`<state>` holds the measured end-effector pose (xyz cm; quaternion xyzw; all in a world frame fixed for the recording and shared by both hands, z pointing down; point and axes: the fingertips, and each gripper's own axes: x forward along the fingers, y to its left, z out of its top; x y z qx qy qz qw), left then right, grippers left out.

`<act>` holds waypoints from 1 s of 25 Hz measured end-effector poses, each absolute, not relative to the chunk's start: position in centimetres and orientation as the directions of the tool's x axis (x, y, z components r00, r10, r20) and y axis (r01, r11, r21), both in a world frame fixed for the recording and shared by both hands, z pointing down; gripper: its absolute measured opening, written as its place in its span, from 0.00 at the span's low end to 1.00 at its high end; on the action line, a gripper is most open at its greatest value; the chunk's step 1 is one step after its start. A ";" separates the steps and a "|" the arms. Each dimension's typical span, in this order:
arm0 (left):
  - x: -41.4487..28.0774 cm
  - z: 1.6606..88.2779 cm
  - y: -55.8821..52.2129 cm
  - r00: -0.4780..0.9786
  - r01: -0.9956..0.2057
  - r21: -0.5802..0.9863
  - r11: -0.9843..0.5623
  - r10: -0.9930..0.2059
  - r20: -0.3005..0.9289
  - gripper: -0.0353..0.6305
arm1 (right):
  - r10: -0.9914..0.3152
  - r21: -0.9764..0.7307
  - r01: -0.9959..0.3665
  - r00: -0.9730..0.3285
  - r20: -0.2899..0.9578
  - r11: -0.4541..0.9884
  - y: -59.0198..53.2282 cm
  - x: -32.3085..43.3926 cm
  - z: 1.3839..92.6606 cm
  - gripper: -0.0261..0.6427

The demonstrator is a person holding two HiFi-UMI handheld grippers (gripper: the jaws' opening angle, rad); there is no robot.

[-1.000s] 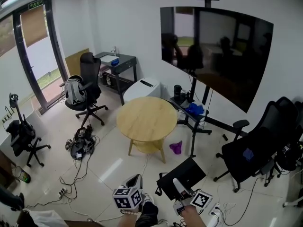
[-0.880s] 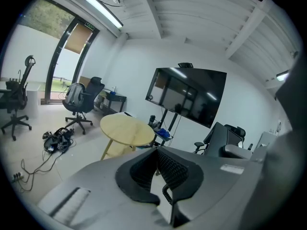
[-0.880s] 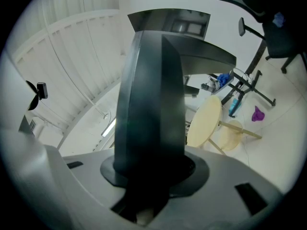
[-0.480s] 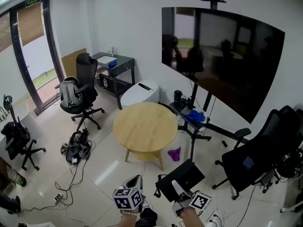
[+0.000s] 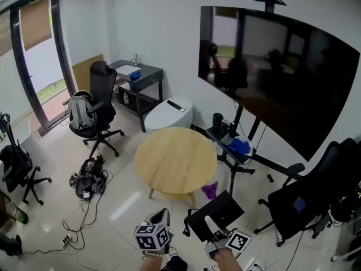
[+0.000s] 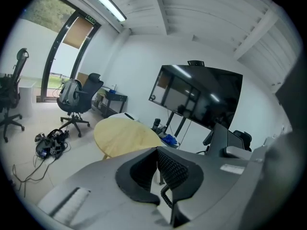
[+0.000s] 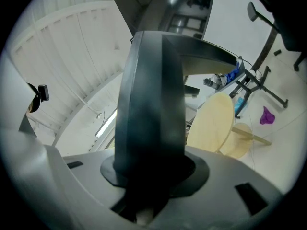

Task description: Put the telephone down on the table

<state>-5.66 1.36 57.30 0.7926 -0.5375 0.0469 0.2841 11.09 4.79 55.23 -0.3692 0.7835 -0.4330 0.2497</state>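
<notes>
Left gripper [image 5: 163,212] pressed shut, jaw against jaw, short of the round wooden table [image 5: 176,161]. Right gripper [image 5: 209,220] clamped on the black telephone [image 5: 220,208], held in the air near that table, not touching it.

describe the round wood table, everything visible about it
The round table has a pale wood-look top, bare and level, with a smaller round shelf beneath and wooden legs. It stands upright on the pale tiled floor mid-room, just left of the screen stand in the head view. A purple thing lies on the floor by its right side. Only the floor touches it.
</notes>
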 end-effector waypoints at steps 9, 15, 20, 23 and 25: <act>-8.4 57.2 -4.5 0.406 -0.875 0.424 -0.235 -0.832 0.378 0.03 | -0.786 -0.856 -0.374 -0.615 -0.059 0.357 -1.6 9.2 54.4 0.29; -9.7 57.0 -7.3 0.414 -0.872 0.426 -0.242 -0.828 0.378 0.03 | -0.789 -0.848 -0.386 -0.611 -0.059 0.362 -5.2 8.2 53.6 0.29; -10.8 56.7 -8.9 0.424 -0.872 0.417 -0.255 -0.819 0.385 0.03 | -0.789 -0.842 -0.385 -0.610 -0.074 0.377 -7.1 7.1 52.9 0.29; -11.4 56.8 -9.7 0.424 -0.873 0.416 -0.255 -0.819 0.387 0.03 | -0.784 -0.840 -0.381 -0.616 -0.081 0.386 -8.0 6.6 52.8 0.29; -11.6 56.8 -10.2 0.423 -0.873 0.416 -0.255 -0.819 0.387 0.03 | -0.780 -0.838 -0.382 -0.621 -0.080 0.390 -8.4 6.2 52.7 0.29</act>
